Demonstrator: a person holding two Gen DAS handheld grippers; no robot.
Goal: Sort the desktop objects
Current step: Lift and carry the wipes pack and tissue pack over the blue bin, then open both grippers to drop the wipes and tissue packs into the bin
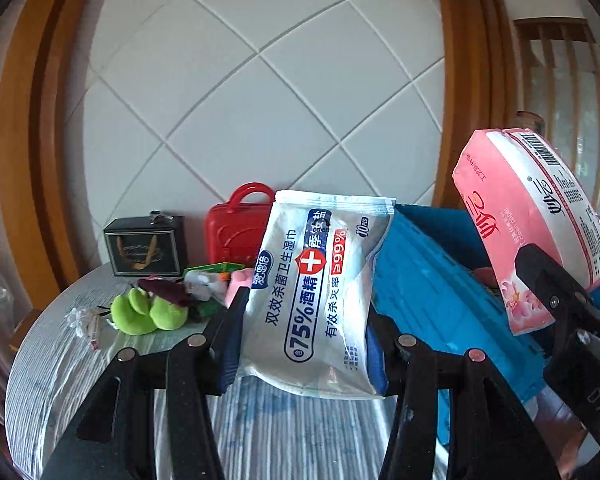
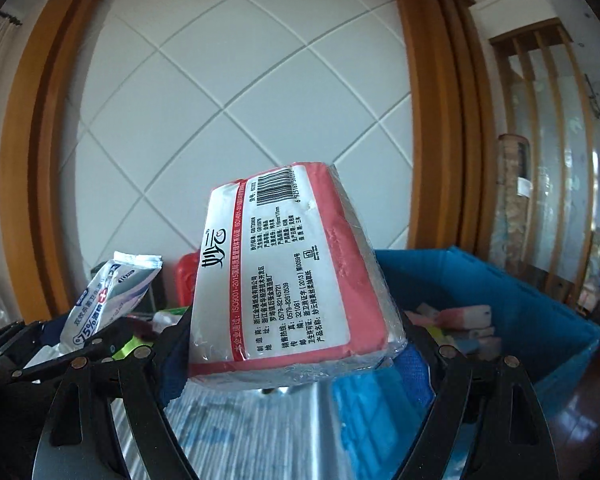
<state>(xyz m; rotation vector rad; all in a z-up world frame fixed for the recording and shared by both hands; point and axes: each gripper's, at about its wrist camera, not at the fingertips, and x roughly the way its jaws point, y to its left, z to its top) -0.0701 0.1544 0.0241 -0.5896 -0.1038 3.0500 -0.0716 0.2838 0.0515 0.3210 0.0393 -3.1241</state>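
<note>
**Wipes and tissues held above the tabletop**

Clutter lay far to the left of the left tool (image 1: 306, 320), toward the far edge of the striped tabletop (image 1: 140, 360): a crumpled white scrap (image 1: 78, 318), a green plush toy (image 1: 148, 314) just beside it, and a dark gift box (image 1: 144, 246) against the wall behind. A red carry case (image 1: 236, 228) stood next to that box, partly hidden by what the tool held.

The left tool's two fingers were clamped on the lower sides of a wet-wipes pouch (image 1: 320, 292), which stood nearly upright between them, tilted slightly, its printed face toward the camera and its bottom edge clear of the tabletop.

Just right of that tool and beyond it sat a blue storage crate (image 1: 432, 288), its near wall slanting away. In the right wrist view the crate (image 2: 540, 300) lay ahead and to the right of the right tool (image 2: 296, 344), with several pastel packets (image 2: 456, 320) resting inside.

The right tool gripped a pink tissue pack (image 2: 292, 280) by its lower end, fingers pressed against both sides. The pack (image 1: 532, 232) was tilted, barcode end uppermost, and hung above the crate's near side. From this view the wipes pouch (image 2: 112, 300) showed well off to the left, held in the left tool (image 2: 60, 344).
</note>
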